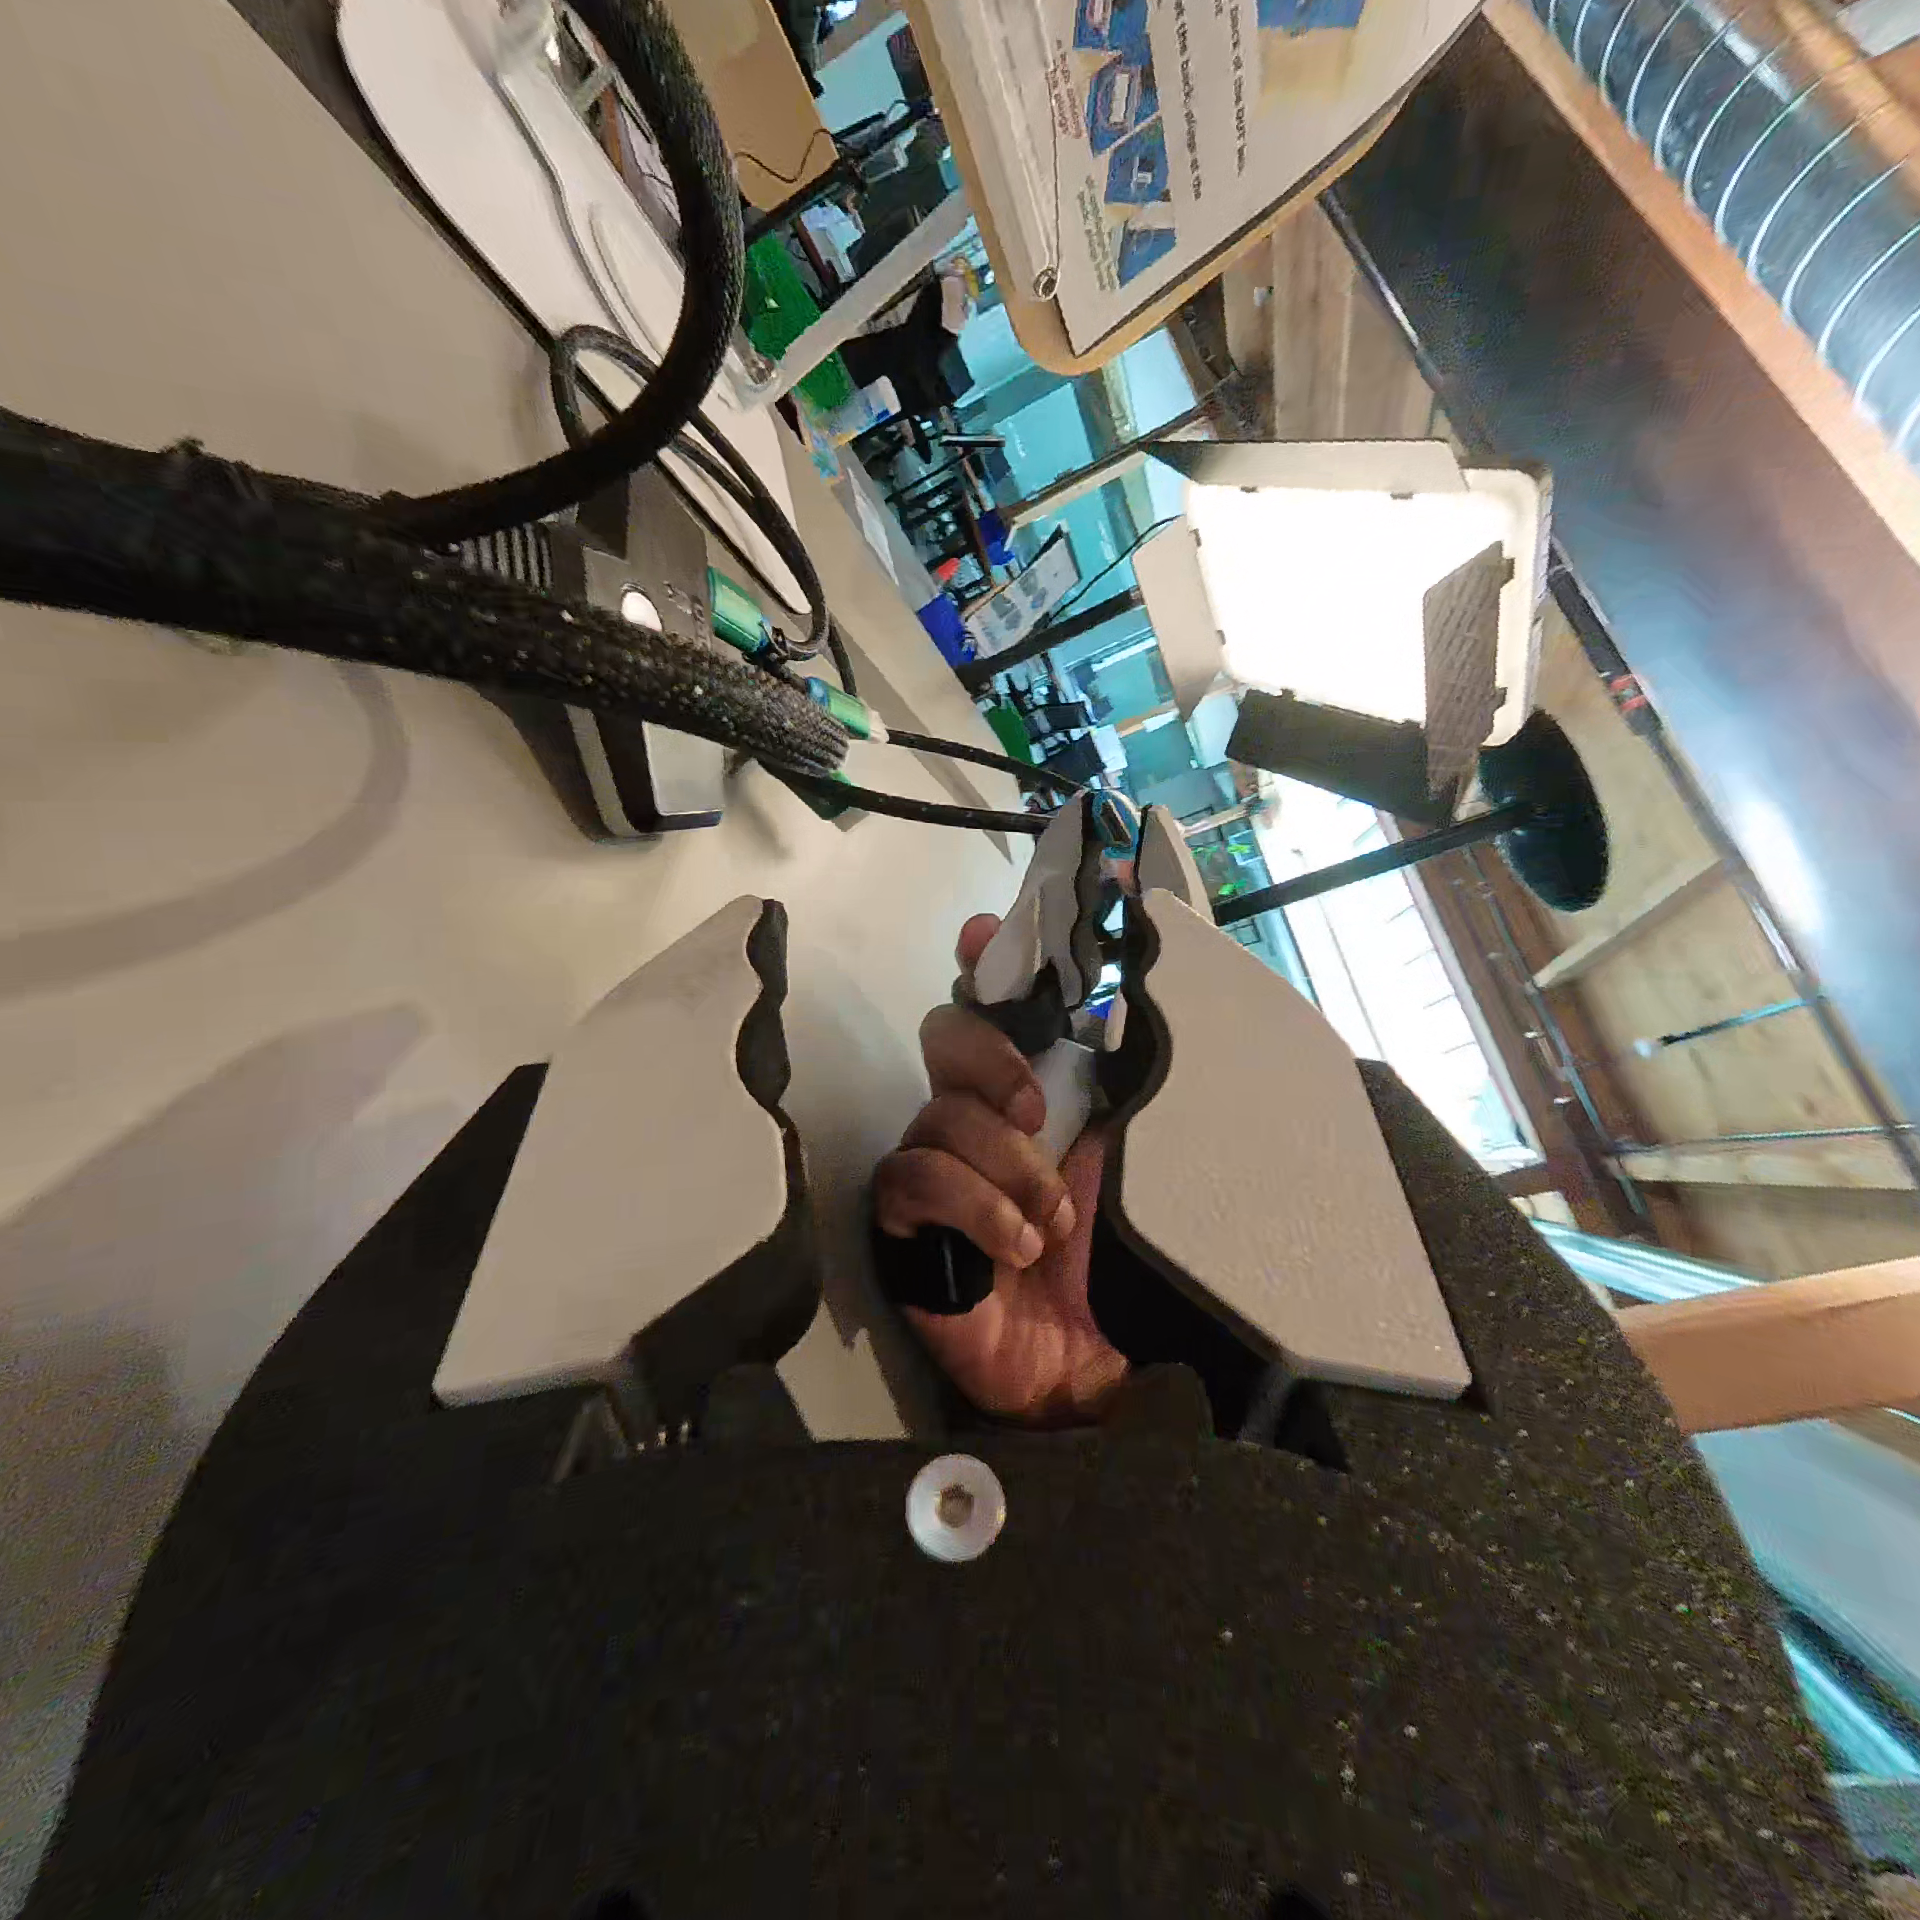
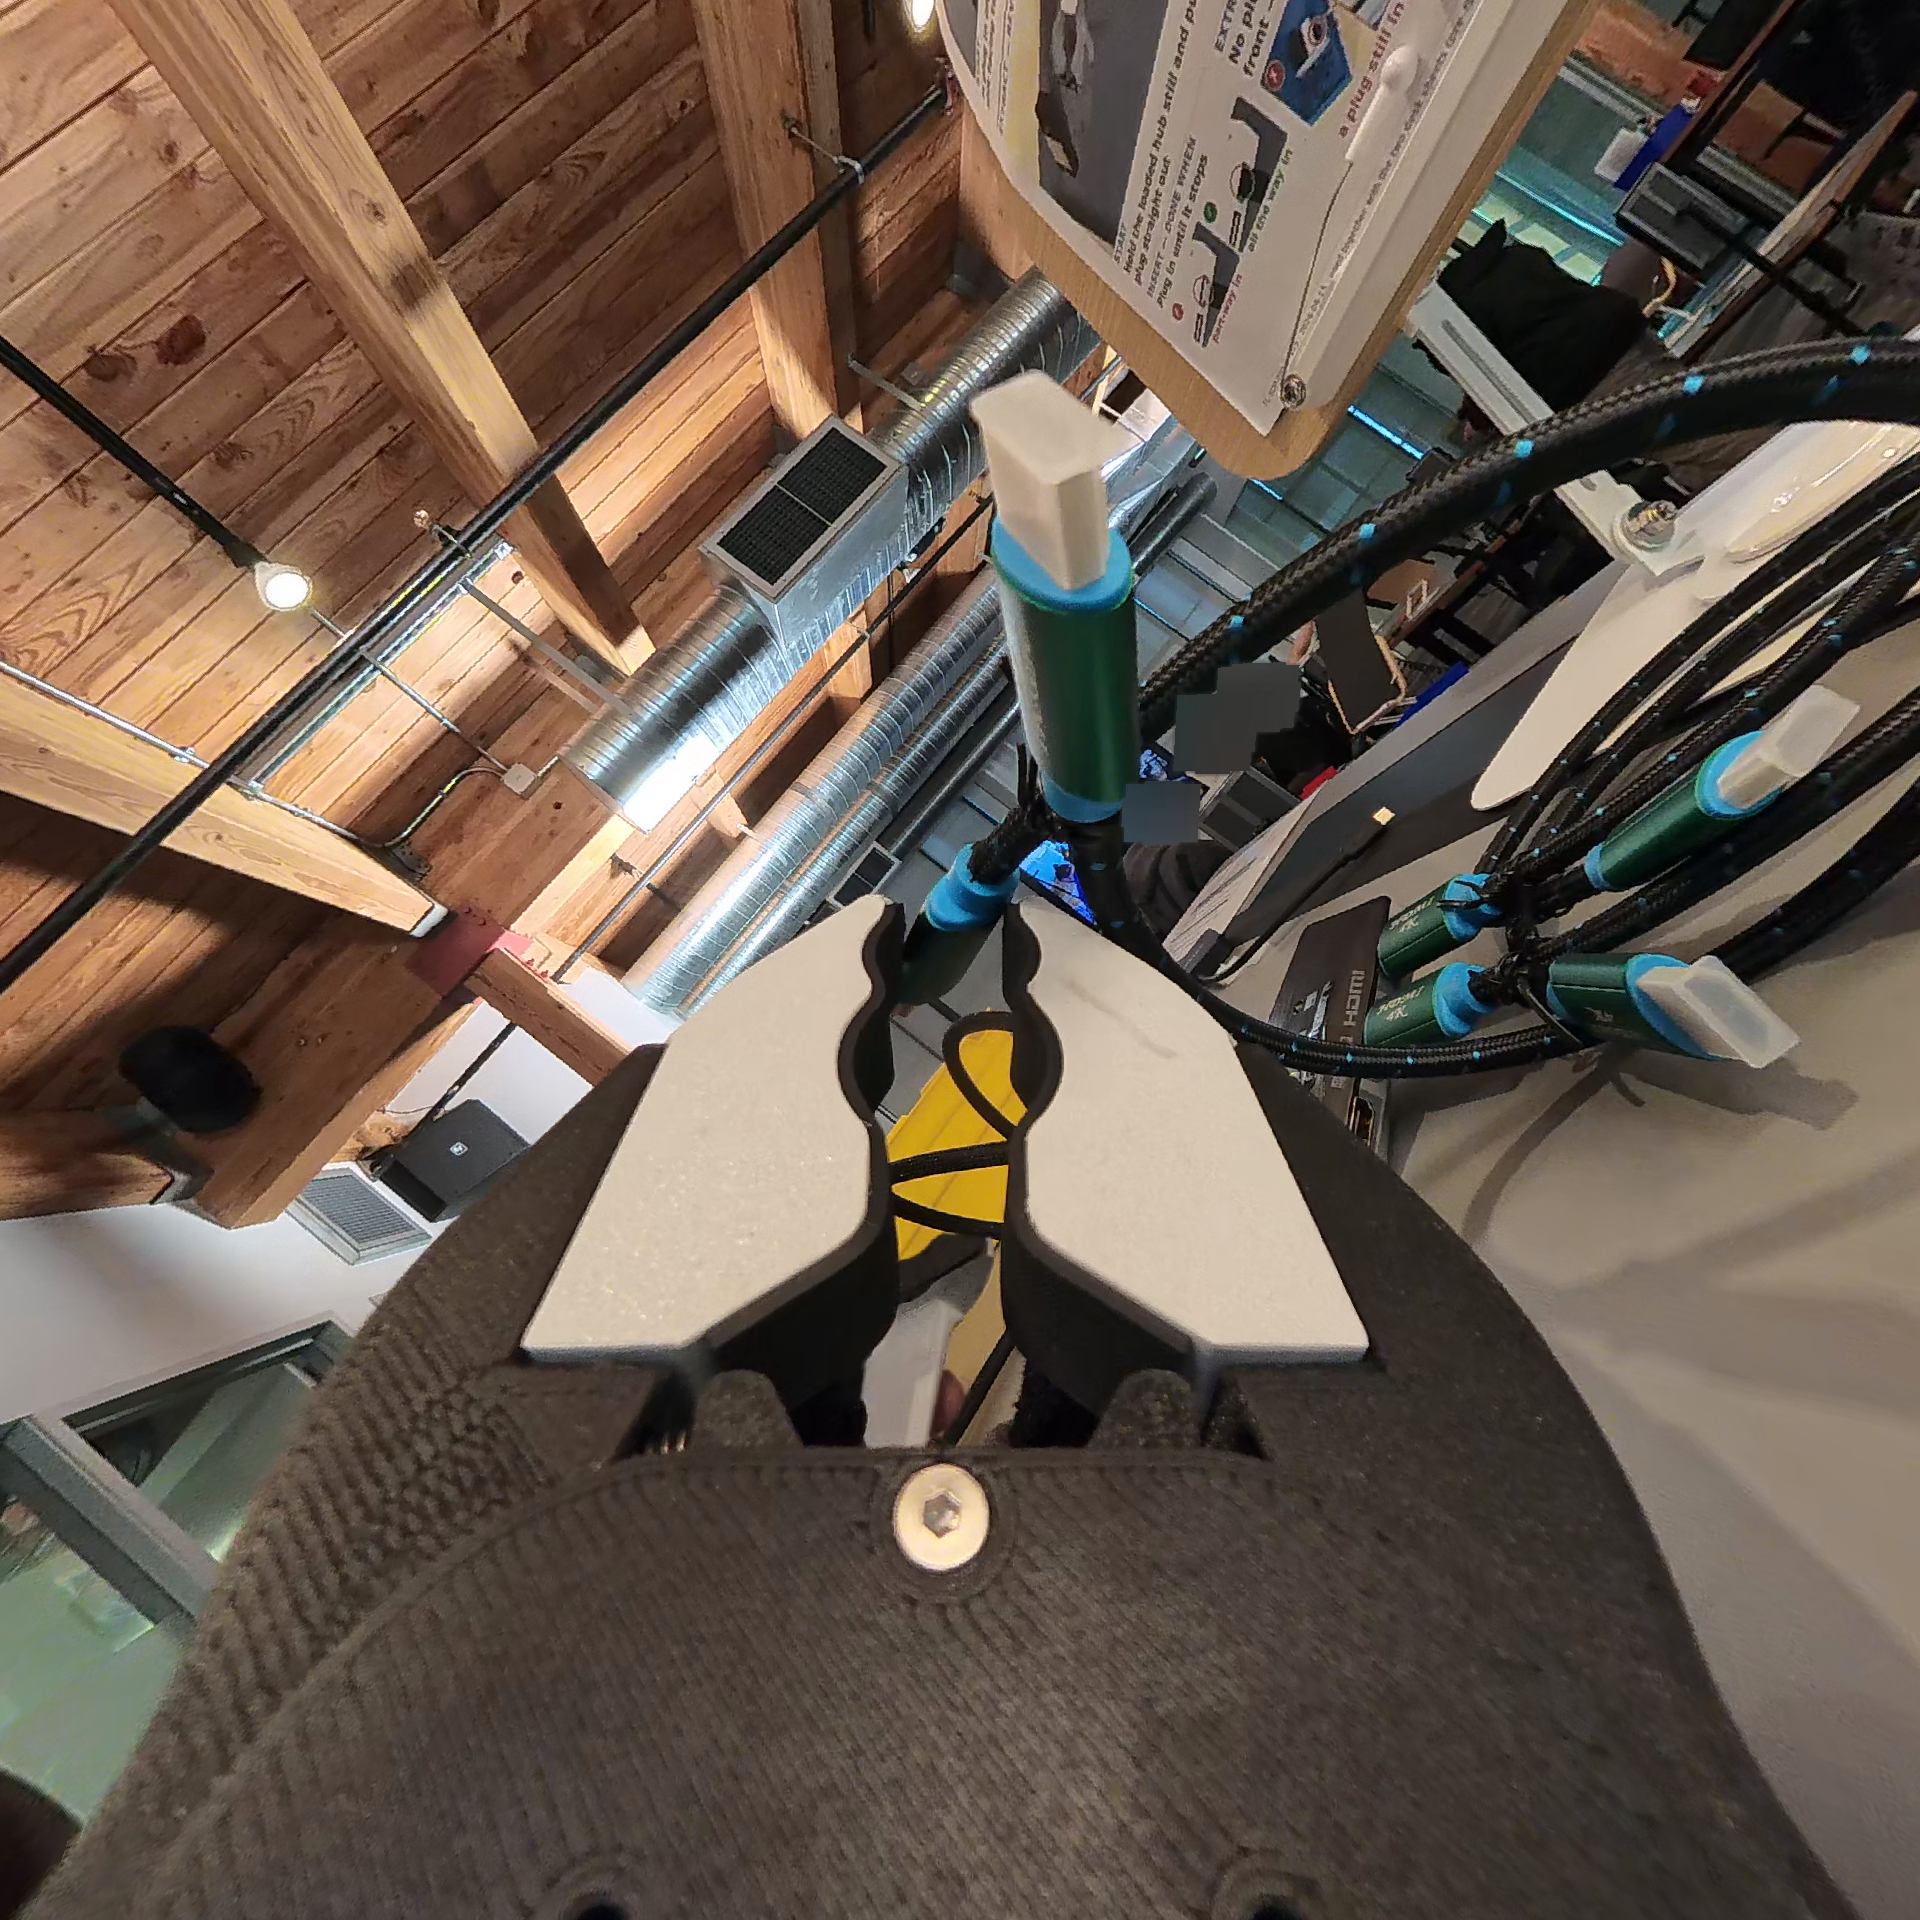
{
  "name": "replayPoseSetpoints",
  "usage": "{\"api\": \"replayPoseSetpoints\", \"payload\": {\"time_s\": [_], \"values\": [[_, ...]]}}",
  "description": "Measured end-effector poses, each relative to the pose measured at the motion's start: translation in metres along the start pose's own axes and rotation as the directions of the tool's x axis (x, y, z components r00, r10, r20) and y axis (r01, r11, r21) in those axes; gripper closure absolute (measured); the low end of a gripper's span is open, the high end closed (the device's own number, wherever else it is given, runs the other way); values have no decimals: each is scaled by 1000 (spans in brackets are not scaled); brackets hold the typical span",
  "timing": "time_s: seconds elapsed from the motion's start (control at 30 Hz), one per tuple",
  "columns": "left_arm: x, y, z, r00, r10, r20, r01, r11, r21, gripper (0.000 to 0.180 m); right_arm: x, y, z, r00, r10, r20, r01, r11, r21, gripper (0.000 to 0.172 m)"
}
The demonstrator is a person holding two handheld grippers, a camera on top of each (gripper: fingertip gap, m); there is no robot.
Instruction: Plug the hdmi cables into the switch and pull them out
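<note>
Exposed wooden plank ceiling (image 2: 312, 260) with heavy timber beams (image 2: 343, 208). Ribbed silver ventilation ducts (image 2: 727, 665) run beneath it. Small round spotlight (image 2: 283, 588) lit. Pale grey tabletop (image 1: 208, 935). Bright rectangular lamp panel (image 1: 1340, 592).

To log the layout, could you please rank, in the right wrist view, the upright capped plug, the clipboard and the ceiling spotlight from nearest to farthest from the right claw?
1. Upright capped plug, just above the right claw.
2. Clipboard, higher, to the right.
3. Ceiling spotlight, far off at upper left.
</note>
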State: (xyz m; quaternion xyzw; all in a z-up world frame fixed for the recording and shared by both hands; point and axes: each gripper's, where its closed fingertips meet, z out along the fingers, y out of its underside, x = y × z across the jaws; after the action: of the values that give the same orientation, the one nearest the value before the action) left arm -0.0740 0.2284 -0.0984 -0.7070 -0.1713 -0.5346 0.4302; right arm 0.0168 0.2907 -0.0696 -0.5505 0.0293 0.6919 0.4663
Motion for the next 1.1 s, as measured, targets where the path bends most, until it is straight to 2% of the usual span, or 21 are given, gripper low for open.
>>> {"api": "replayPoseSetpoints", "payload": {"time_s": [0.1,0.17,0.23,0.3,0.37,0.4,0.47,0.5,0.53,0.57,0.67,0.73,0.8,0.93,1.1], "values": [[8,6,26,996,-46,-70,45,999,-9,118,0,-1,-1,1000,3,1,-3,1000,3,154],[21,6,41,979,-129,-158,131,991,3,118,0,-1,-1,1000,0,0,0,1000,5,154],[32,7,55,963,-163,-215,170,985,17,126,0,-3,-2,1000,-10,-6,10,1000,12,154],[35,7,65,983,-76,-167,85,995,49,127,1,-6,-3,1000,-25,-14,25,999,22,154],[43,7,67,978,201,-51,-197,978,69,125,2,-9,-5,999,-35,-20,36,999,28,154],[49,3,66,923,383,35,-385,920,72,121,2,-10,-5,999,-39,-22,39,999,30,153],[64,-14,60,720,660,215,-685,726,64,114,3,-13,-6,999,-41,-26,41,999,36,153],[69,-26,58,626,725,287,-767,639,59,113,4,-14,-6,999,-38,-27,39,998,39,154],[72,-38,60,588,741,325,-794,605,57,112,4,-14,-7,999,-37,-27,38,998,42,154],[71,-45,65,616,720,321,-771,634,58,108,4,-14,-6,999,-38,-28,39,998,41,154],[49,-55,96,810,531,250,-562,824,73,102,4,-14,-6,999,-42,-32,43,998,40,154],[17,-54,114,853,449,267,-477,878,45,102,4,-15,-7,999,-39,-30,40,998,44,153],[-14,-53,121,814,470,341,-494,869,-20,103,4,-15,-7,999,-37,-28,38,998,45,154],[-47,-51,123,667,617,416,-594,779,-203,103,4,-14,-7,999,-29,-25,30,999,41,154],[-56,-38,129,580,722,377,-616,692,-378,104,5,-15,-7,1000,-20,-20,21,999,43,154]]}}
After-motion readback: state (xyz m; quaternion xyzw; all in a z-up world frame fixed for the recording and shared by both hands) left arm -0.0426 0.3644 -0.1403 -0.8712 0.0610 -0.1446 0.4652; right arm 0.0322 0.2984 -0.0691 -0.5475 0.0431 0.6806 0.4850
